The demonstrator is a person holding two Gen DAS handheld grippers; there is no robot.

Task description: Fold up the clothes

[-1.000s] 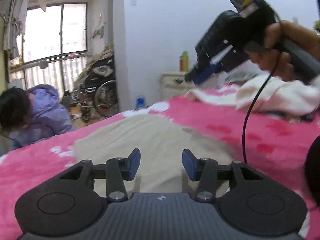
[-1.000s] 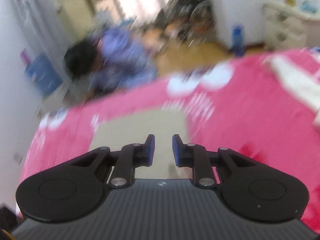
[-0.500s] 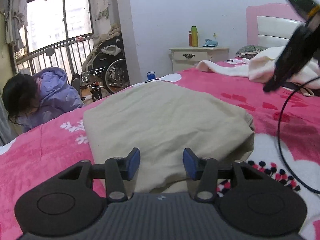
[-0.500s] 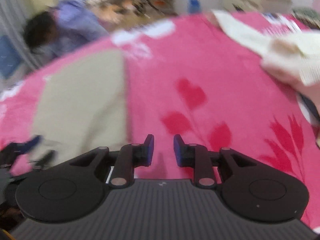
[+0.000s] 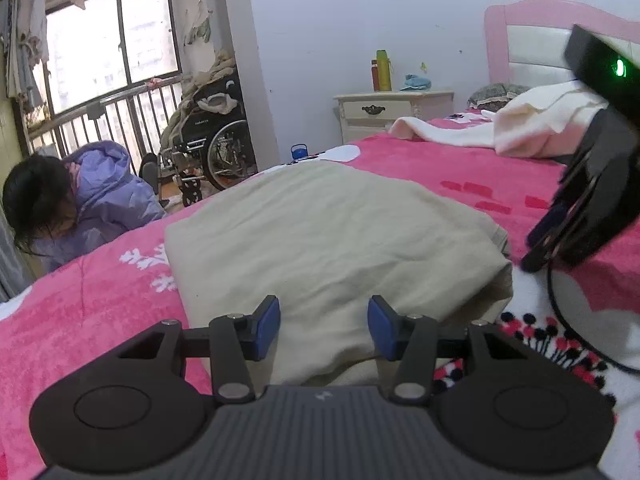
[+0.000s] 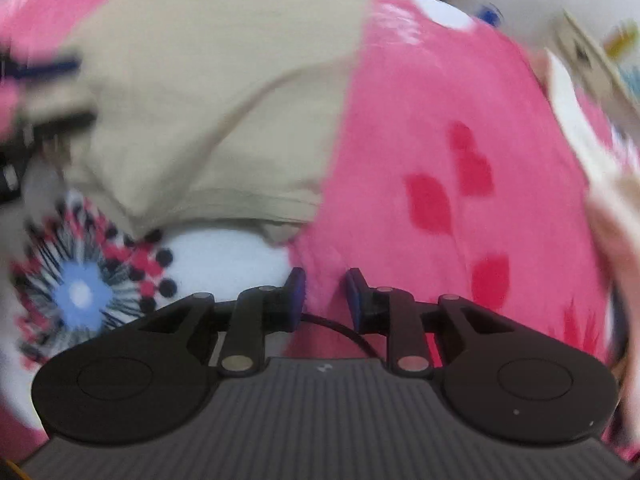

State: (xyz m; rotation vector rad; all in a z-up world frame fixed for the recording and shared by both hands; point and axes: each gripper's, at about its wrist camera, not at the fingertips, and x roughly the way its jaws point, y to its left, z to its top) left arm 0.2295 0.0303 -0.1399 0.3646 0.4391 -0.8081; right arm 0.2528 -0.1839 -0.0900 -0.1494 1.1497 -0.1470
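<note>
Two tools, both empty, nothing gripped.

Left wrist view: left tool (image 5: 323, 322) has its pads spread wide, near edge of the beige garment (image 5: 320, 232) right under and ahead of them. Garment lies already folded into a thick slab on the pink bed blanket (image 5: 80, 312). Right tool body (image 5: 592, 208) hangs off to the right, above the blanket beside the garment's right corner. Cream clothing pile (image 5: 512, 132) sits far ahead-right, well apart.

Right wrist view (blurred): right tool (image 6: 325, 294) pads stand narrowly parted, holding nothing; a black cable (image 6: 340, 328) runs just behind them. Garment's stacked corner is ahead-left, not touching.

Handling guess: soft, light, limp, several layers. It'll sag and the layers can slip apart. Best to pinch all layers at the near corners, one tool per corner, then lift evenly.
</note>
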